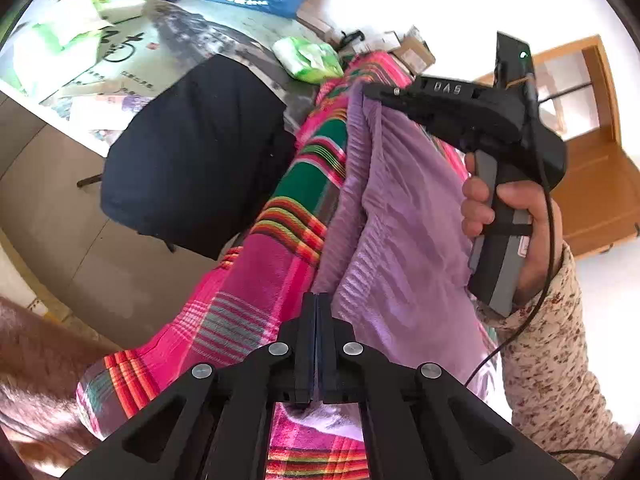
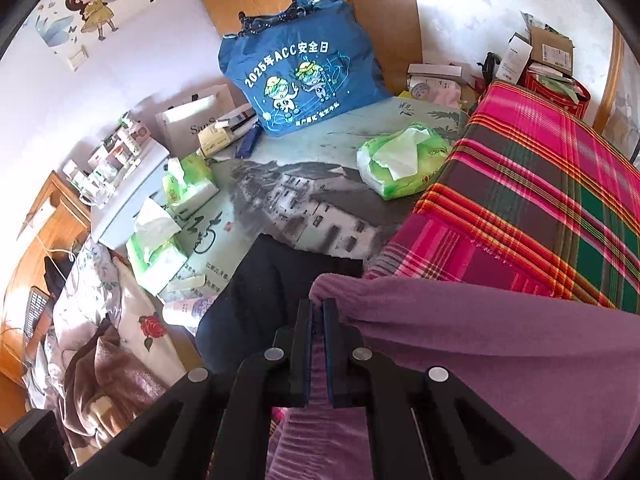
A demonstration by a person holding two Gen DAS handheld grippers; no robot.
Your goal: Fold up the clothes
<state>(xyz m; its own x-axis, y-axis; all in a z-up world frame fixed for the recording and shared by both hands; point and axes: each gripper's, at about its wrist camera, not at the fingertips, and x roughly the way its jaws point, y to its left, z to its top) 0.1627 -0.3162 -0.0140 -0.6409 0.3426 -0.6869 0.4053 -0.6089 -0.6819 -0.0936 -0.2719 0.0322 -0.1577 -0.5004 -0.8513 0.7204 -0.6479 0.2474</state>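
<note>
Left and right wrist views of a purple garment point(image 1: 404, 216) held up between two grippers. In the left wrist view the left gripper point(image 1: 317, 300), at lower centre, has its jaws pressed together on a ribbed edge of the garment; the right gripper point(image 1: 374, 90), at upper right, is gripped by a hand point(image 1: 504, 216) with a floral sleeve point(image 1: 560, 344) below it, and its tip meets the garment's upper corner. In the right wrist view the right gripper point(image 2: 318, 306), at lower centre, has its jaws nearly together, with a bunched purple corner point(image 2: 332, 284) pinched between the blue pads. The garment hangs as a draped sheet across the middle of the left wrist view, smooth in its central panel and finely ribbed along its left and lower edges; in the right wrist view it fills the lower right. Behind it lies a pink, green and orange plaid cloth point(image 2: 532, 208), whose near edge runs diagonally from centre to lower right in the right wrist view. Left of that edge, a dark garment point(image 1: 192, 152) lies on a printed table cover point(image 2: 304, 188). Tissue packs point(image 2: 404, 160) and a blue bag point(image 2: 304, 68) stand towards the upper centre of the right wrist view. Bare floor point(image 1: 80, 216) occupies the left of the left wrist view.
</note>
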